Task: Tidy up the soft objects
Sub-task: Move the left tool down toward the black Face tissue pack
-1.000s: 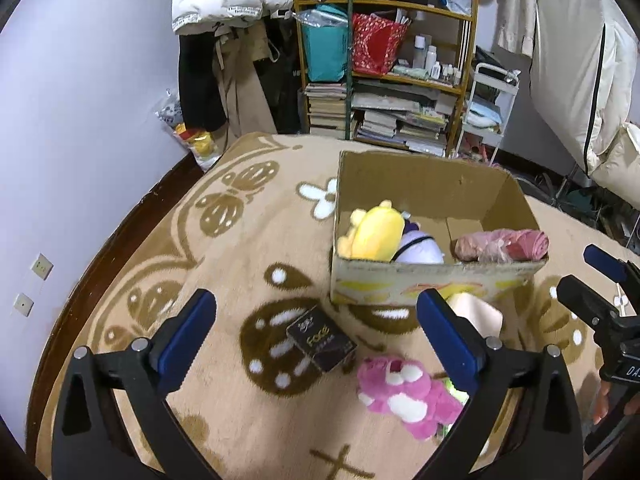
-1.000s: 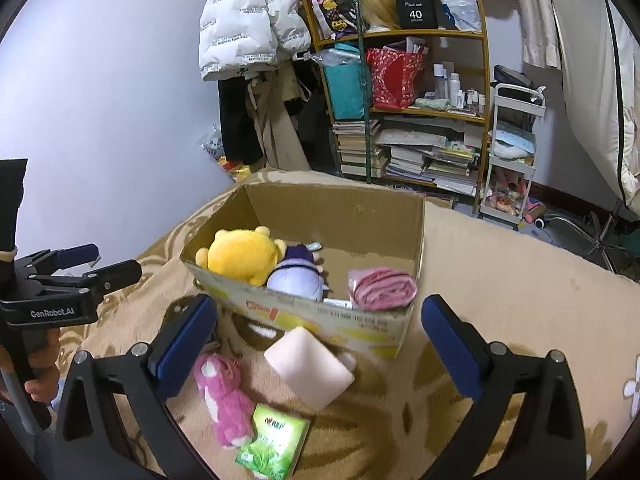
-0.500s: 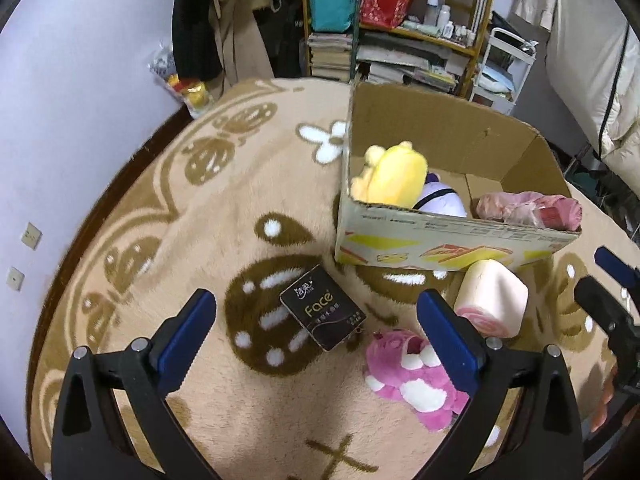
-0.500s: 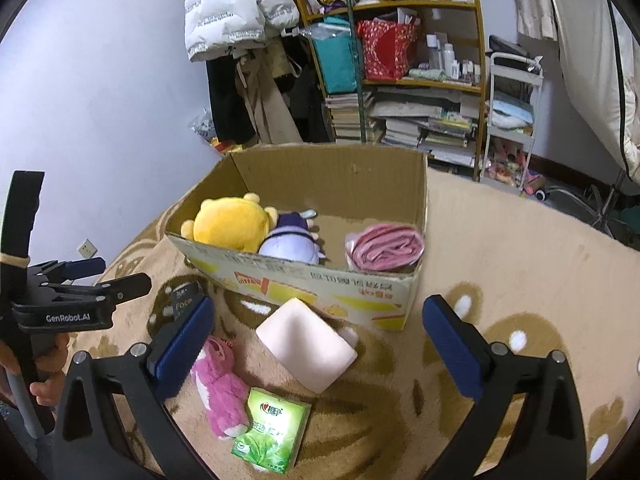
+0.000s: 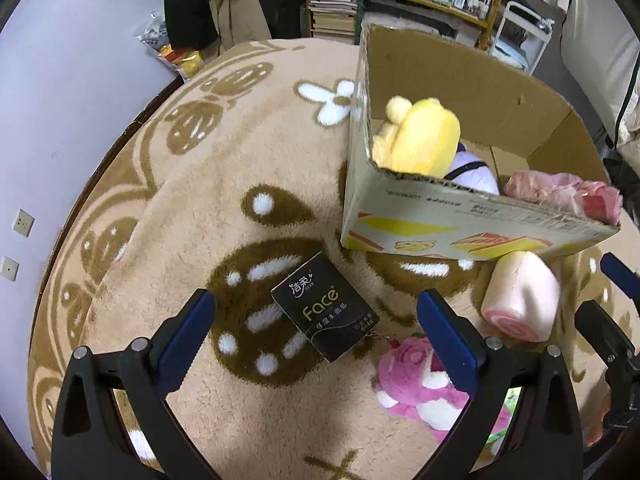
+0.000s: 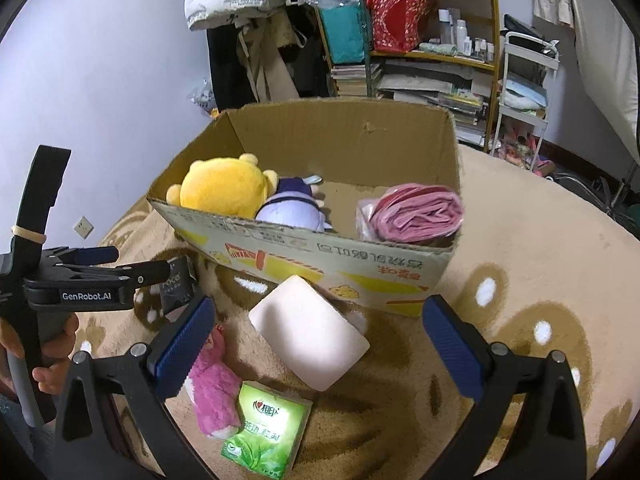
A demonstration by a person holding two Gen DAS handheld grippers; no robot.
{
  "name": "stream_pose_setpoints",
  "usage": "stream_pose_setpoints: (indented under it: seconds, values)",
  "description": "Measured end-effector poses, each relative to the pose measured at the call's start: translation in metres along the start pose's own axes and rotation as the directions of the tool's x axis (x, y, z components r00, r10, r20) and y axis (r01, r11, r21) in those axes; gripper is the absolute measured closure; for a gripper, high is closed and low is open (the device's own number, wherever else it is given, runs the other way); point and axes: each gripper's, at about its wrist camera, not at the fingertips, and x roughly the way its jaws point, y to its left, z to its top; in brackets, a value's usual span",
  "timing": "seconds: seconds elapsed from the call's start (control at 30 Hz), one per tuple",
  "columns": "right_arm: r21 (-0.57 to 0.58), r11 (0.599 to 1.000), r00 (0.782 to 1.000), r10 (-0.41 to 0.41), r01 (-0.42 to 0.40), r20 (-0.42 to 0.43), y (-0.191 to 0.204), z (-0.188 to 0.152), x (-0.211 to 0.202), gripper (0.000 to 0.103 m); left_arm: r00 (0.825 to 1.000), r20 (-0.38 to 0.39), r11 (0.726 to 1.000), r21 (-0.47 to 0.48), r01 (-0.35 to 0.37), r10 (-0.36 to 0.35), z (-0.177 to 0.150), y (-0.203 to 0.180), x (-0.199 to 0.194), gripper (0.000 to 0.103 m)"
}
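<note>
A: Left hand-held gripper: fingers spread wide, nothing between them. It hangs over the rug. A black tissue pack lies on the rug straight ahead, in line with the gap between the fingers.

B: And the pink plush toy?

A: On the rug, partly hidden behind the right finger of that hand-held gripper. Ahead and to the right of it lies a pink foam roll, touching the front wall of the cardboard box.

B: Right hand-held gripper?

A: Also wide open, holding nothing. The foam roll sits between its fingers, just ahead. The pink plush toy lies by its left finger, partly behind it. A green tissue pack lies low between the fingers, touching the plush toy.

B: Box contents?

A: Beyond the foam roll, in the cardboard box: a yellow plush toy at left, a purple plush toy beside it, a pink bundle at right.

B: Anything else in the right view?

A: The left hand-held gripper at far left, held by a hand; the black tissue pack is just beyond it.
</note>
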Motion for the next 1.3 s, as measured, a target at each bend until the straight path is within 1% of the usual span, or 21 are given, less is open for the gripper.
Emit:
stream_pose_setpoints:
  seconds: [0.43, 0.73, 0.83, 0.93, 1.13, 1.3]
  values:
    - [-0.031, 1.0, 0.996, -0.003, 0.0, -0.087, 0.008, -0.003, 0.038, 0.0, 0.997, -0.067, 1.0, -0.013, -0.024, 0.023, 0.004, 0.001, 0.034, 0.003]
    - [-0.037, 0.999, 0.991, -0.001, -0.004, -0.135, 0.01, -0.005, 0.06, 0.0, 0.994, -0.107, 0.999, -0.032, -0.023, 0.019, 0.0, 0.003, 0.053, 0.003]
    - [-0.044, 0.999, 0.989, 0.001, -0.008, -0.146, 0.011, -0.008, 0.065, 0.0, 0.991, -0.127, 0.999, -0.029, -0.036, 0.032, -0.002, 0.005, 0.06, 0.003]
    - [-0.055, 0.998, 0.987, -0.006, -0.003, -0.16, 0.011, -0.009, 0.069, 0.0, 0.988, -0.149, 0.999, -0.039, -0.036, 0.03, -0.002, 0.007, 0.067, 0.003]
    - [-0.056, 0.998, 0.984, -0.008, -0.002, -0.179, 0.011, -0.012, 0.075, 0.0, 0.987, -0.157, 0.999, -0.022, -0.047, 0.043, -0.003, 0.004, 0.074, 0.003]
    - [-0.042, 0.999, 0.985, -0.008, 0.001, -0.171, 0.005, -0.012, 0.074, 0.0, 0.983, -0.174, 0.998, -0.03, -0.057, 0.051, -0.001, 0.006, 0.079, 0.003]
